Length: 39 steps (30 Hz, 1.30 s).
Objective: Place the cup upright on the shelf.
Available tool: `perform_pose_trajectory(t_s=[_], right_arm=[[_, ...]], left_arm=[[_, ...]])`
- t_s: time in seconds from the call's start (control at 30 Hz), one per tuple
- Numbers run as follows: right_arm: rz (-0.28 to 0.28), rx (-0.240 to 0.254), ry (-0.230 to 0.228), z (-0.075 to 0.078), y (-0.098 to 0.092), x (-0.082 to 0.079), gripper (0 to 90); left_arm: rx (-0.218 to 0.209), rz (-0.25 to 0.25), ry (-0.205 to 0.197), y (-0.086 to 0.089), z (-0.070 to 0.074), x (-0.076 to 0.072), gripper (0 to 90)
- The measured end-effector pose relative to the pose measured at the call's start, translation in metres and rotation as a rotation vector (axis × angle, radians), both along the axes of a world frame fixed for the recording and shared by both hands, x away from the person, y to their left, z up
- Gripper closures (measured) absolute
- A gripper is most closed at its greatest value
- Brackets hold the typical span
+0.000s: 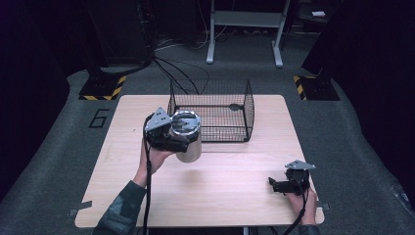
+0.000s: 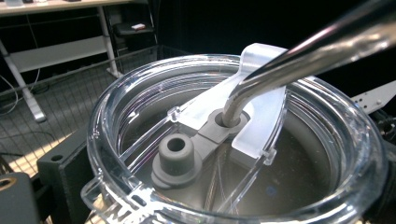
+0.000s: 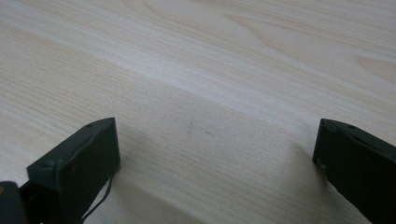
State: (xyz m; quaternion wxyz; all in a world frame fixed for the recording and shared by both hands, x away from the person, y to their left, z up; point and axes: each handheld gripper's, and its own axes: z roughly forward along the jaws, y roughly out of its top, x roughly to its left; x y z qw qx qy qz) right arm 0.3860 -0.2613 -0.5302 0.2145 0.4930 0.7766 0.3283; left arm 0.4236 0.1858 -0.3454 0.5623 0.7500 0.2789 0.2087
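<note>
A steel tumbler (image 1: pixel 191 144) with a clear lid (image 1: pixel 185 121) stands upright at the front left corner of a black wire basket (image 1: pixel 247 111). My left gripper (image 1: pixel 177 138) is shut on the tumbler's side, held by a hand from the left. In the left gripper view the clear lid (image 2: pixel 140 107) is very close, with a bent metal straw (image 2: pixel 303 53) through its grey plug, and one black finger (image 2: pixel 58 165) shows beside it. My right gripper (image 1: pixel 274 185) rests low at the table's front right. Its jaws stand wide open over bare wood (image 3: pixel 215 140).
The light wooden table (image 1: pixel 220 196) has free room in its middle and front. The basket sits at the back centre and looks empty apart from a small dark thing at its far side. Cables, a white stand and striped floor bases lie beyond the table.
</note>
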Motion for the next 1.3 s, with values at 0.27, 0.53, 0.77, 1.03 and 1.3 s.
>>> perform_pose_trajectory(t_s=[0.27, 0.53, 0.77, 1.03, 1.3], right_arm=[[-0.001, 0.000, 0.000, 0.000, 0.000, 0.000, 0.2], [0.000, -0.001, -0.001, 0.000, 0.000, 0.000, 0.4], [0.000, -0.001, -0.001, 0.000, 0.000, 0.000, 0.4], [-0.002, 0.001, 0.001, 0.000, 0.000, 0.000, 0.5], [-0.004, 0.002, 0.001, 0.000, 0.000, 0.000, 0.6]], left_arm=[[-0.017, -0.012, -0.012, -0.007, 0.017, 0.013, 3.8], [-0.014, -0.007, -0.018, -0.015, 0.028, 0.029, 3.8], [-0.020, 0.002, -0.019, -0.020, 0.037, 0.044, 3.8], [-0.031, 0.034, -0.030, -0.027, 0.049, 0.066, 3.8], [-0.021, 0.063, -0.021, -0.035, 0.048, 0.089, 3.8]])
